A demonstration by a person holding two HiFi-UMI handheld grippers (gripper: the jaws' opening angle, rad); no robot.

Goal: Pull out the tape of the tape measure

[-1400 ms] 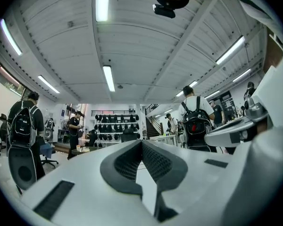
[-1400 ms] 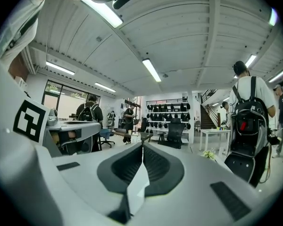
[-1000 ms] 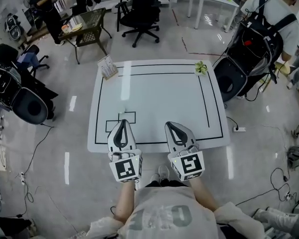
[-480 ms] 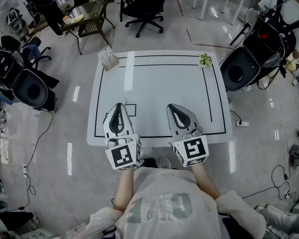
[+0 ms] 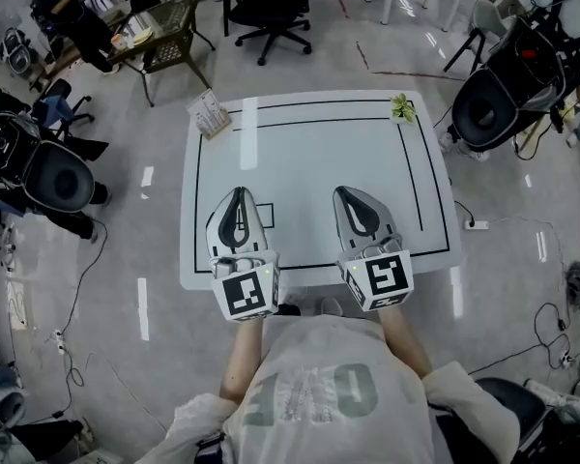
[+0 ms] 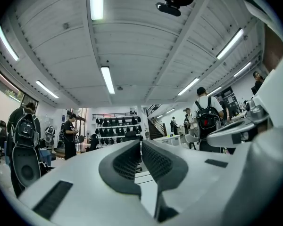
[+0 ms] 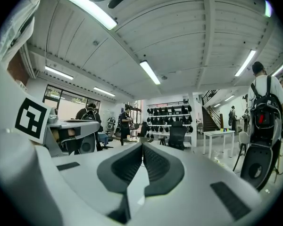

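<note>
No tape measure shows in any view. In the head view my left gripper (image 5: 239, 192) and right gripper (image 5: 350, 190) hover side by side over the near half of a white table (image 5: 309, 153) marked with black lines. Both are shut with nothing between their jaws. The left one covers part of a small black-outlined rectangle (image 5: 265, 217). In the left gripper view my left gripper (image 6: 141, 143) has its ribbed pads pressed together and points level across the room. The right gripper view shows my right gripper (image 7: 142, 145) the same way.
A small printed card (image 5: 210, 114) stands at the table's far left corner and a green sprig (image 5: 402, 107) at the far right corner. Office chairs (image 5: 268, 3), a mesh table (image 5: 164, 29), black backpacks (image 5: 53, 177) and floor cables (image 5: 77, 288) surround the table. People stand further off.
Both grippers have moved forward from the table's near edge to over its near half, still shut. The head view has shifted, so the table sits higher in the picture.
</note>
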